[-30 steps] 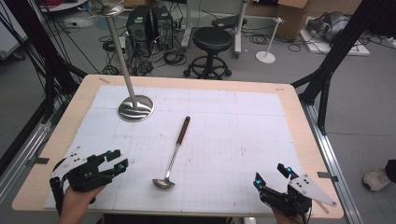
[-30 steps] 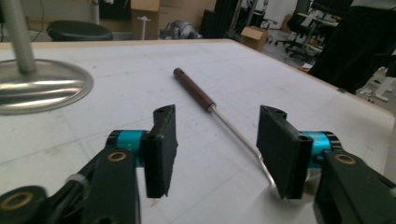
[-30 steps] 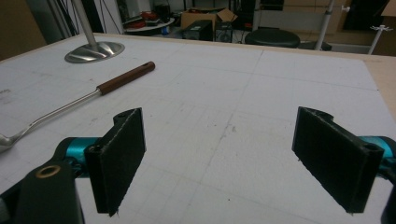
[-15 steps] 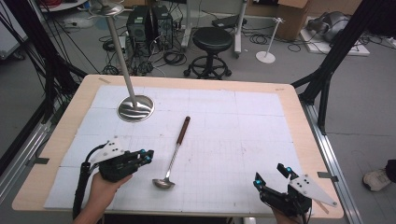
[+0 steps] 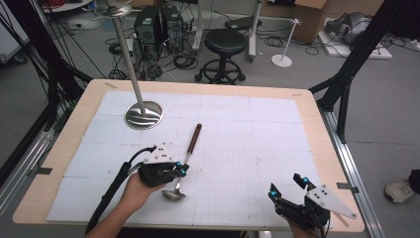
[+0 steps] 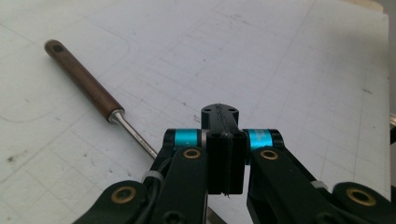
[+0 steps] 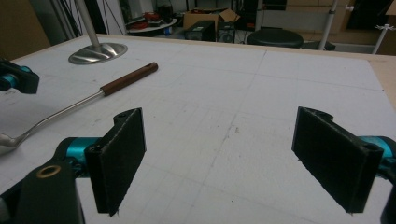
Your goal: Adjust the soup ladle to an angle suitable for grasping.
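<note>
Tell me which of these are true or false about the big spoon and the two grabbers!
1. The ladle has a brown wooden handle. True.
2. The left gripper has its jaws wide open. False: they are pressed shut, with nothing between them.
3. The right gripper has open jaws. True.
4. The right gripper holds the ladle. False: it holds nothing; the ladle lies on the table near the left gripper.
5. A shiny metal stand sits on the table. True.
</note>
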{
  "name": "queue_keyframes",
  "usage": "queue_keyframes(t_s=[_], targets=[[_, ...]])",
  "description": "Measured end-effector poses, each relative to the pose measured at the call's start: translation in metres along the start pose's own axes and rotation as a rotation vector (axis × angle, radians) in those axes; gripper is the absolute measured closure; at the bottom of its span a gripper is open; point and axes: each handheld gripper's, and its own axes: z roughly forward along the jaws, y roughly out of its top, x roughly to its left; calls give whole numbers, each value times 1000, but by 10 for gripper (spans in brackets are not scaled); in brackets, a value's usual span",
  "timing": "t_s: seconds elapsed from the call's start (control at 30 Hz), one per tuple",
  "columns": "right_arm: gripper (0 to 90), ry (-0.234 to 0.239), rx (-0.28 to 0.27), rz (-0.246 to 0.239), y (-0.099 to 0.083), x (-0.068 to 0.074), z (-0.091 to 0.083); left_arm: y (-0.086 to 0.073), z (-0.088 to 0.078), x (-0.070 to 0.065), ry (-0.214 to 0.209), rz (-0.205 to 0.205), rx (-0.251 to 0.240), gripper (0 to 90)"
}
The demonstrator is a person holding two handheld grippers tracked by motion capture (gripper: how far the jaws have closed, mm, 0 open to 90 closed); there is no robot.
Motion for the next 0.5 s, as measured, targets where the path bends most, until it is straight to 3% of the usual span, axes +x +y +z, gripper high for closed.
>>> queue_keyframes(t_s=[0.13, 0.33, 0.5], targets=[[161, 1, -1, -1, 0, -1, 0, -2, 6, 0, -14, 10, 36, 896], [161, 3, 0, 3, 0, 0, 1, -6, 17, 6, -29, 7, 151, 895], [162, 2, 2, 5, 0, 1, 1, -9, 21, 8, -43, 11, 200, 895]])
